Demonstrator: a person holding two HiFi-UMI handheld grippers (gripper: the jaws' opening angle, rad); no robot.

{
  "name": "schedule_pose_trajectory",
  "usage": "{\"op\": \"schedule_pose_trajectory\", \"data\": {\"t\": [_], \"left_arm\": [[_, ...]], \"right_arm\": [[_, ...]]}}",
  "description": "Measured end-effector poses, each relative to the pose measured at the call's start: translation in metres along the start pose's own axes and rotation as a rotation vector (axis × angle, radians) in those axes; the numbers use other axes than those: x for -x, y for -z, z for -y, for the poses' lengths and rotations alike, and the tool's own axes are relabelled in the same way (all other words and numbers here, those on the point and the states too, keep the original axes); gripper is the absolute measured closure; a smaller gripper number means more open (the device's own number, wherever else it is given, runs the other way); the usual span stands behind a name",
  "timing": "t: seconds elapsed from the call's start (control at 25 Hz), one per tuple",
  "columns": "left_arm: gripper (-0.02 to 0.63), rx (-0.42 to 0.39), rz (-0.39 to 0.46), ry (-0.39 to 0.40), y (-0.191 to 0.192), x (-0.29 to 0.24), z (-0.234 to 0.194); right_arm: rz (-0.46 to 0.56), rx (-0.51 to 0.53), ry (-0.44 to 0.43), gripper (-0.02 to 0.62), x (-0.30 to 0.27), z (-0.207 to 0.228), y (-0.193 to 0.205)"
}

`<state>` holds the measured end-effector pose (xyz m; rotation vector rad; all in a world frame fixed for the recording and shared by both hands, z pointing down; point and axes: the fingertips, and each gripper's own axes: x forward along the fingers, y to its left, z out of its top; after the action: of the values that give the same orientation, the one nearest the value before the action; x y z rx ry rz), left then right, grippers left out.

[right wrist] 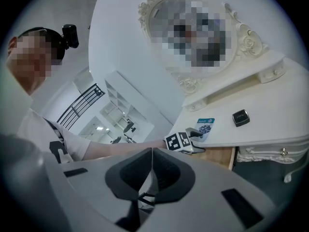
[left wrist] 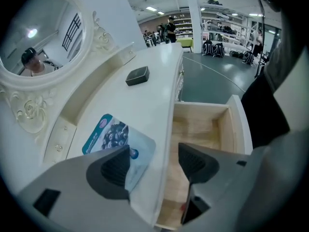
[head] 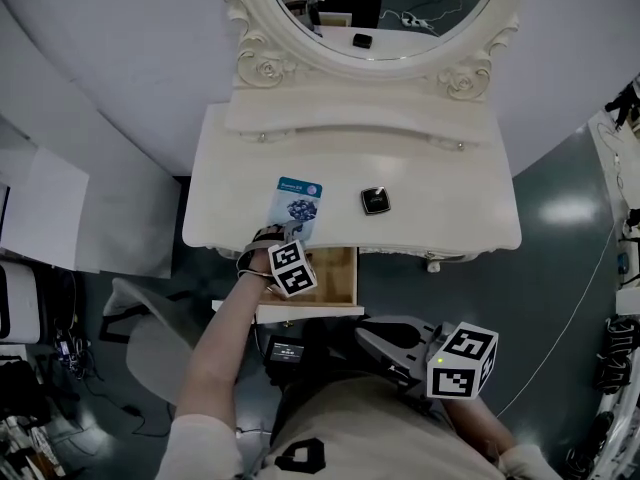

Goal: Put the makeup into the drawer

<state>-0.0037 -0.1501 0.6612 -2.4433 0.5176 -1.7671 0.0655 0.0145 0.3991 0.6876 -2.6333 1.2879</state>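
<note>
Low right in the head view, the right tool (right wrist: 151, 170) is closed and empty. The drawer (left wrist: 200, 129) is open, with no makeup seen inside. The left tool (left wrist: 154, 161), jaws apart, straddles the worktop (left wrist: 149, 98) edge at the sachet (left wrist: 108, 135). The compact (left wrist: 137, 75) lies farther back. Both are probably still to stow.

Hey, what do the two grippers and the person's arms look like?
The left gripper and right gripper have grey plastic bodies with dark wedge-shaped pads. Each carries a white cube printed with black square markers. The person wears a light short sleeve.
</note>
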Motion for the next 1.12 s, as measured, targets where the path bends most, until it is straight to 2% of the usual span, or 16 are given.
{"op": "schedule_pose_trajectory", "data": {"t": [0.2, 0.36, 0.48, 0.56, 0.64, 0.8, 0.96, 1.12], "left_arm": [[0.253, 0.005, 0.006, -0.015, 0.004, 0.003, 0.011], [0.388, 0.035, 0.027, -0.060, 0.009, 0.010, 0.012], [0.400, 0.061, 0.039, -0.066, 0.011, 0.014, 0.014], [0.435, 0.086, 0.050, -0.070, 0.012, 0.017, 0.015], [0.488, 0.121, 0.060, -0.076, 0.014, 0.021, 0.014], [0.534, 0.218, 0.079, -0.065, 0.017, 0.027, 0.018], [0.549, 0.289, 0.112, -0.046, 0.017, 0.040, 0.020], [0.549, 0.393, 0.204, -0.032, 0.006, 0.062, 0.019]], "right_arm": [[0.005, -0.003, -0.016, 0.566, -0.001, -0.001, -0.002], [0.003, -0.004, -0.026, 0.566, -0.004, -0.001, -0.003], [-0.005, 0.005, -0.037, 0.568, -0.008, -0.004, -0.003], [-0.010, 0.013, -0.037, 0.568, -0.009, -0.006, -0.002], [-0.009, 0.017, -0.034, 0.566, -0.009, -0.008, -0.002], [0.008, 0.004, -0.020, 0.566, -0.006, -0.006, -0.003], [0.027, 0.005, -0.011, 0.566, -0.002, -0.005, -0.007], [0.023, 0.020, 0.021, 0.566, 0.002, -0.002, -0.008]]}}
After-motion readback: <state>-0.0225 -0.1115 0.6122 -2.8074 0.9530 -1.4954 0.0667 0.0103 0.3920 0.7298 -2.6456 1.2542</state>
